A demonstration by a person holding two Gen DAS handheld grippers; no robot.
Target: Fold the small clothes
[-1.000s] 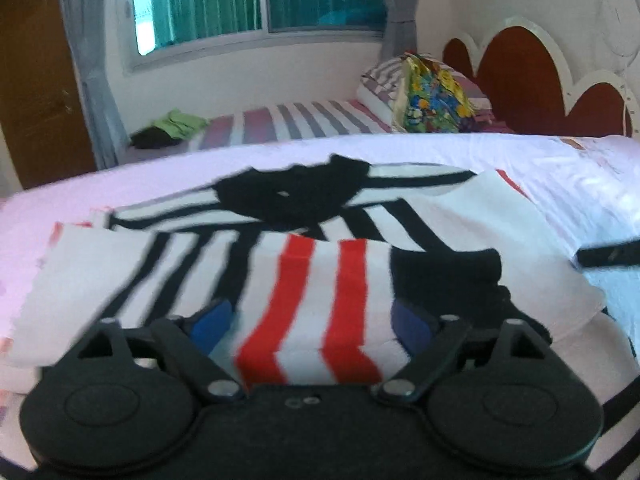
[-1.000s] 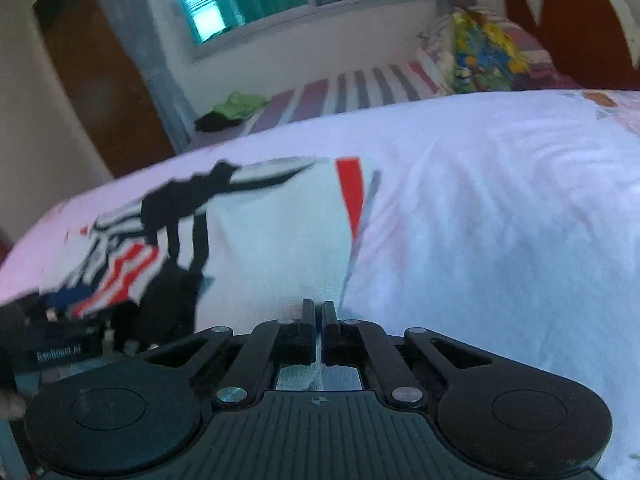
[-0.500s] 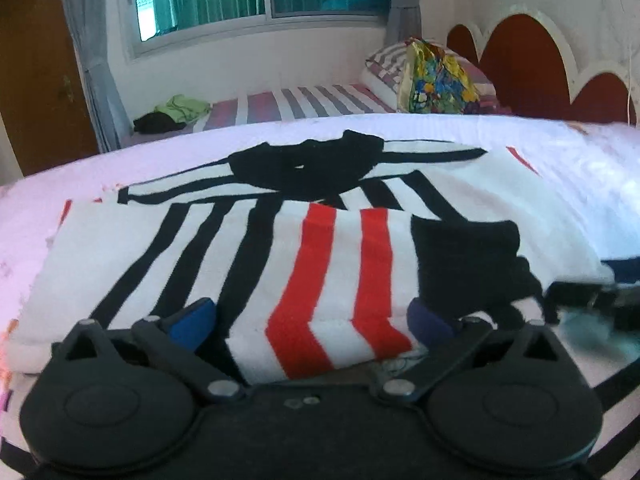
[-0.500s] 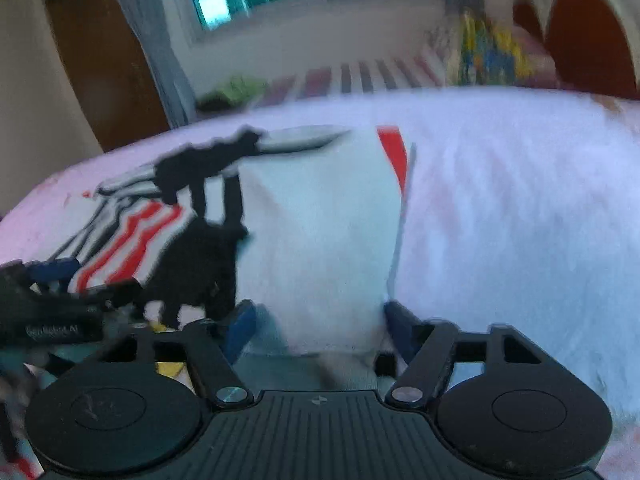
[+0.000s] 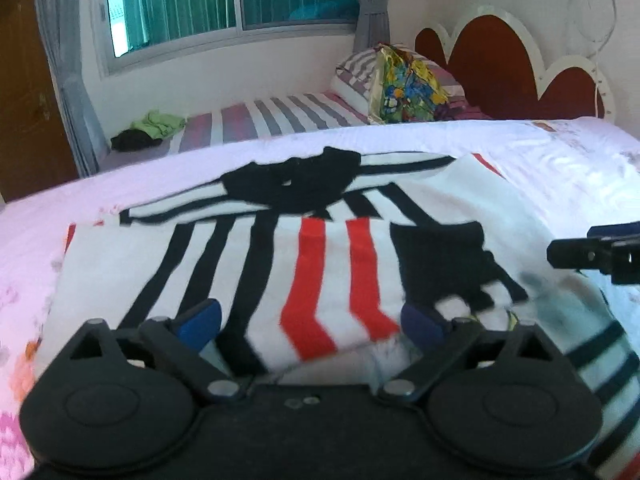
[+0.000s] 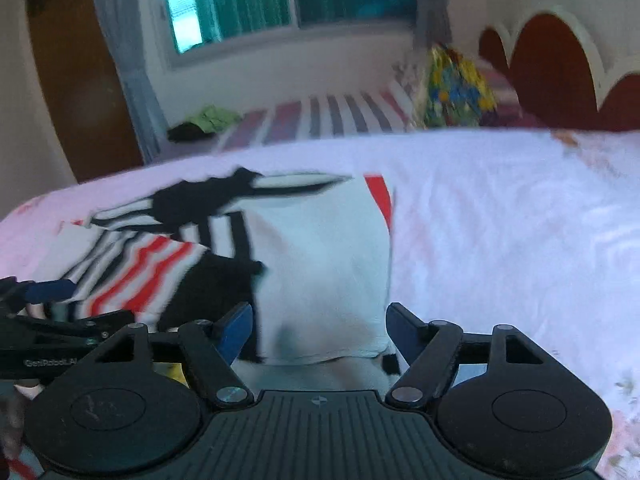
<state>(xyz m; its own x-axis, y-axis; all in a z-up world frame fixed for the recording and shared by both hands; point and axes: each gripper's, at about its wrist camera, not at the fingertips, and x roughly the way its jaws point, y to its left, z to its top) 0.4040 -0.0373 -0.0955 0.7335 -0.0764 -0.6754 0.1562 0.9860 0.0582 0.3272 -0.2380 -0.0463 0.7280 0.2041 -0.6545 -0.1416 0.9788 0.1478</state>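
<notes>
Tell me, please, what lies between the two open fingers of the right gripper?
In the right wrist view, the white folded part of the striped shirt lies between the fingers of the right gripper, untouched by either.

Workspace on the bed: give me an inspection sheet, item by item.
Surface: pale pink bedsheet, rumpled.
Job's things: striped shirt lying partly folded, sleeve laid across its body.
Clutter: colourful bag on the striped mattress; green cloth and a dark cloth farther back.
Grippers: left gripper open, straddling the shirt's near edge; right gripper open over the white panel.
Cables: thin cord on the wall.
Surroundings: window, grey curtains, scalloped headboard, wooden door.
</notes>
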